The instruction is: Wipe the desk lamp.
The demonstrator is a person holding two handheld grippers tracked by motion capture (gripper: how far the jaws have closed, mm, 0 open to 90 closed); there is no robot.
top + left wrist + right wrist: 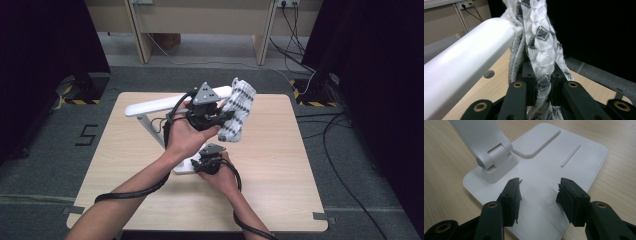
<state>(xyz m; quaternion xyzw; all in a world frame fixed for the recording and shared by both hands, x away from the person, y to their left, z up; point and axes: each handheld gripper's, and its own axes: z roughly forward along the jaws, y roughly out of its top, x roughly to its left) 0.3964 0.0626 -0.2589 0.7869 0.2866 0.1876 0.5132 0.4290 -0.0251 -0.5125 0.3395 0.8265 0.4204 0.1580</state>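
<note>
Cloth (541,50) pinched in left fingers (544,82); right fingers (539,195) apart over lamp base (579,160).

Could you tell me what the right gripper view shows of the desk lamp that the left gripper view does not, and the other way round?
The right gripper view alone shows the lamp base lying flat on the table, its hinge, and the right gripper with its jaws apart just over the base. The left gripper view alone shows the lamp head and the left gripper pinching a white and grey cloth that drapes against the end of that head. Both show white lamp parts and the wooden table.
</note>
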